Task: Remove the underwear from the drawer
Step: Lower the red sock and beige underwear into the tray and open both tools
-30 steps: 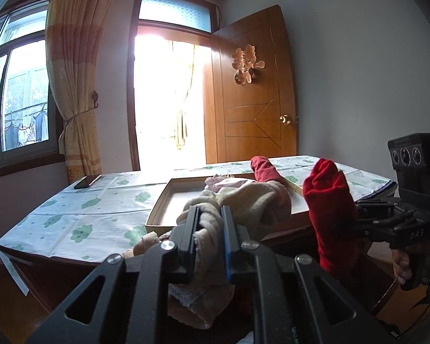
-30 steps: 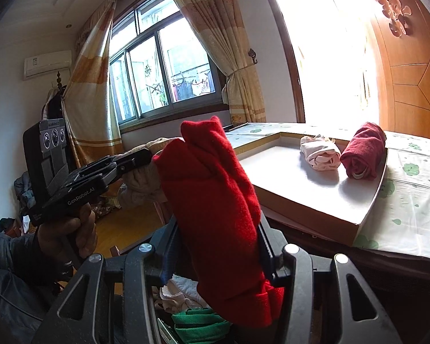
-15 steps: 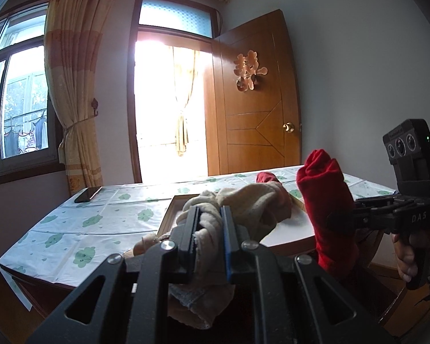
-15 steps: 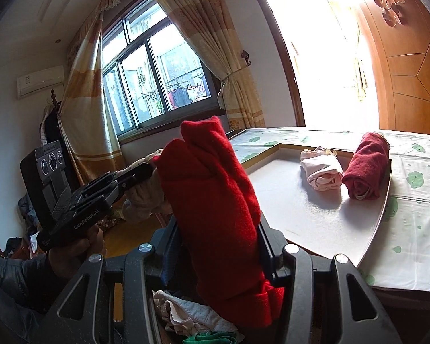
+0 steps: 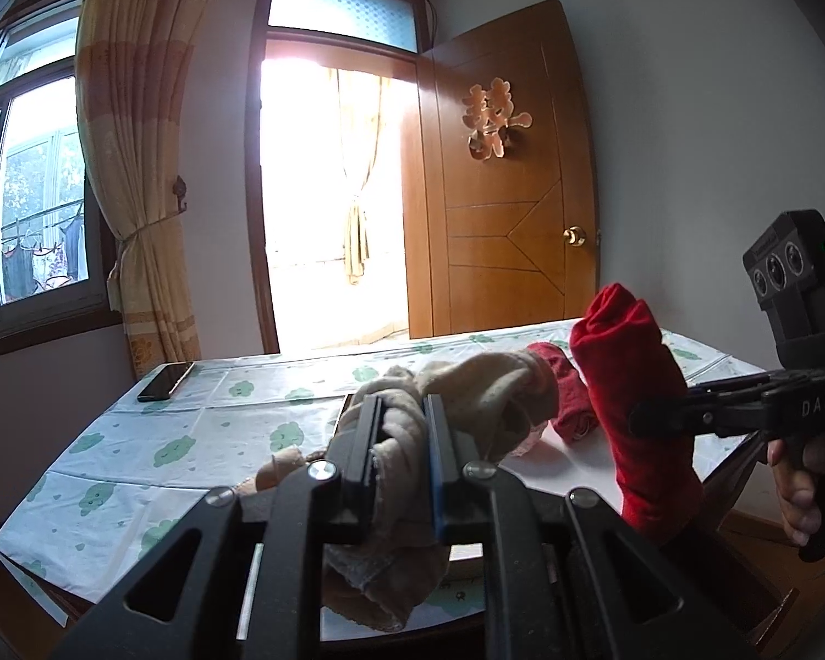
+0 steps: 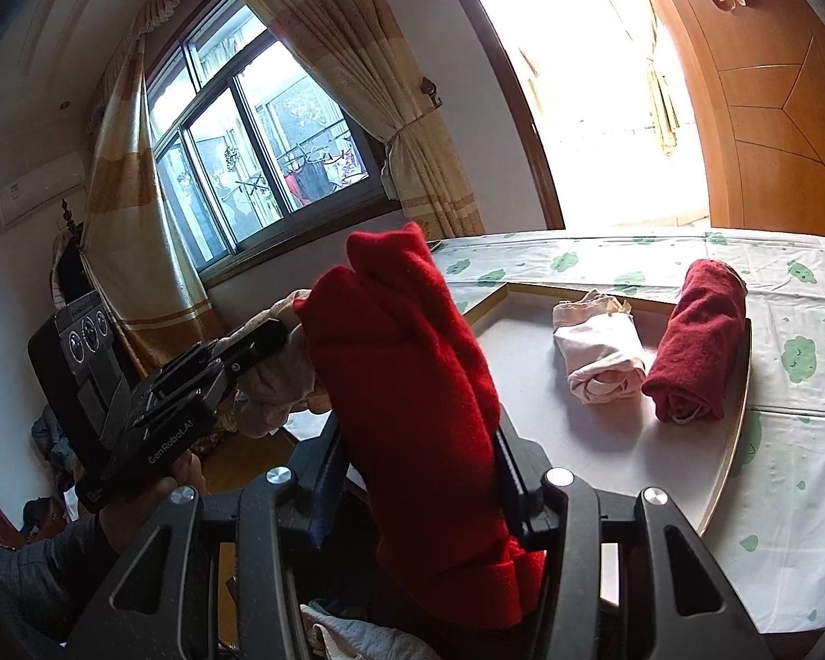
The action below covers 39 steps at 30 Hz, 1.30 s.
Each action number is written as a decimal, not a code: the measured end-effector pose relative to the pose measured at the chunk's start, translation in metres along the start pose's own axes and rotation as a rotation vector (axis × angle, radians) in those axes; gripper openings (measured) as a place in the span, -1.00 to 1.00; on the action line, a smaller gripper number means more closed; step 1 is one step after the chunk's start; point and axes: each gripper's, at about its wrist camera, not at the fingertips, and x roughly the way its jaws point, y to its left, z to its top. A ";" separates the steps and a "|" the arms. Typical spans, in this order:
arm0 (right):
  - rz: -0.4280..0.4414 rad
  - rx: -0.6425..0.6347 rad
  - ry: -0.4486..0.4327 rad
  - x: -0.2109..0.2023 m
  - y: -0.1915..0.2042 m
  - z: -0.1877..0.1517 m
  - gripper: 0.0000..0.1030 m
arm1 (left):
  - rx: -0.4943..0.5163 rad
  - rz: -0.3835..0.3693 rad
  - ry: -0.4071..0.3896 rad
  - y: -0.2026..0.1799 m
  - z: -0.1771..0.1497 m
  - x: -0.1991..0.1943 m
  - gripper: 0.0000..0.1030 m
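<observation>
My left gripper [image 5: 404, 412] is shut on a beige rolled underwear [image 5: 484, 390], held above the table's near edge. My right gripper [image 6: 412, 440] is shut on a bright red rolled underwear [image 6: 407, 374], which stands upright between the pads. From the left wrist view that red roll [image 5: 632, 385] and the right gripper [image 5: 660, 418] show at the right, a hand on the handle. In the right wrist view the left gripper [image 6: 269, 338] shows at the left with the beige cloth [image 6: 272, 385]. On the white tray [image 6: 731, 440] lie a pink roll [image 6: 599, 355] and a dark red roll [image 6: 696, 338].
A table with a cloud-print cloth [image 5: 137, 456] carries the tray and a dark phone [image 5: 166, 380] at its far left. Behind stand a curtain [image 5: 137, 165], a bright doorway and an open wooden door [image 5: 500, 192]. More clothes [image 6: 357, 635] lie below the right gripper.
Both grippers have risen and moved forward over the table with their rolls still held. The tray and its two rolls now look closer and lower in the right wrist view.
</observation>
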 end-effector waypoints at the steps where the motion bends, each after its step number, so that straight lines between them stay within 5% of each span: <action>1: -0.002 0.008 0.006 0.003 -0.001 0.004 -0.03 | -0.002 0.003 0.007 0.001 0.003 0.007 -0.76; 17: -0.035 0.170 0.104 0.074 -0.046 0.054 -0.03 | -0.113 0.034 0.137 0.028 0.027 0.107 -0.76; 39: -0.155 0.399 0.185 0.164 -0.112 0.089 -0.01 | -0.469 0.009 0.327 0.064 0.020 0.228 -0.76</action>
